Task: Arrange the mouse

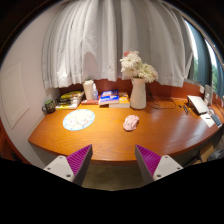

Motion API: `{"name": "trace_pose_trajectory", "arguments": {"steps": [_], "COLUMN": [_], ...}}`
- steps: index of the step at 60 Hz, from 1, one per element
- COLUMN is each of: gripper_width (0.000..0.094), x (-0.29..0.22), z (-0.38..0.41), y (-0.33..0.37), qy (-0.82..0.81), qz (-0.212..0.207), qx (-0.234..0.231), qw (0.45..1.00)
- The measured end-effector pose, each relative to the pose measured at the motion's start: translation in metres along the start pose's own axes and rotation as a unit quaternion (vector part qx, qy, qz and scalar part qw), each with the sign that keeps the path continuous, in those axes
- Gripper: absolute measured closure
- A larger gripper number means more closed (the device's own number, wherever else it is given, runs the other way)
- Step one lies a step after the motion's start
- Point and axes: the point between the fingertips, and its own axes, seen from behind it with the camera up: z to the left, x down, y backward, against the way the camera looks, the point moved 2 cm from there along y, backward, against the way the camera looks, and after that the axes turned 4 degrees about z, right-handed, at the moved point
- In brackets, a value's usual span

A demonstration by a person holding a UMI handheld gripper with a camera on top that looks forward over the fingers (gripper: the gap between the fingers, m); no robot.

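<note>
White sheer curtains [115, 40] hang in folds across the far wall, covering the window behind the desk; below them, an orange-brown wooden desk [110, 135] spans the scene from left to right, its near edge curving just beyond the gripper; at the far right end sits a pale device [198, 104] with what looks like keys, its type not clear; toward the far left lies a stack of books [69, 99], with a small dark object [48, 105] beside it at the left; a white vase [138, 94] stands far centre, upright, holding pale pink and cream flowers [137, 66]; left of the vase lie blue-covered papers or books [112, 99], and a white upright item [91, 90] stands just behind them; a round white disc [78, 120] rests left of centre on the desk; the mouse [131, 122], pale pinkish, lies near the middle of the desk, right of the disc, nearer than the vase, well beyond the fingers; the gripper [114, 159] is held short of the near edge, its purple pads [77, 159] spread wide apart, nothing between them.
</note>
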Motion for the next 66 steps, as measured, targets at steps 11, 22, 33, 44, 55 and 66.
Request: {"name": "trace_pose_trajectory", "arguments": {"steps": [11, 22, 33, 44, 55, 66], "gripper_width": [0.0096, 0.0091, 0.0077, 0.0074, 0.0113, 0.0299], "x": [0.044, 0.029, -0.008, -0.033, -0.055, -0.072], "z": [-0.047, -0.067, -0.077, -0.087, -0.088, -0.083], "y": [-0.056, -0.122, -0.196, -0.259, -0.297, -0.321], "qy": [-0.012, -0.006, -0.005, -0.010, -0.021, -0.022], "qz": [0.052, 0.068, 0.073, 0.098, 0.108, 0.112], "qx": [0.028, 0.049, 0.065, 0.087, 0.095, 0.091], "qw": [0.998, 0.997, 0.995, 0.991, 0.989, 0.989]}}
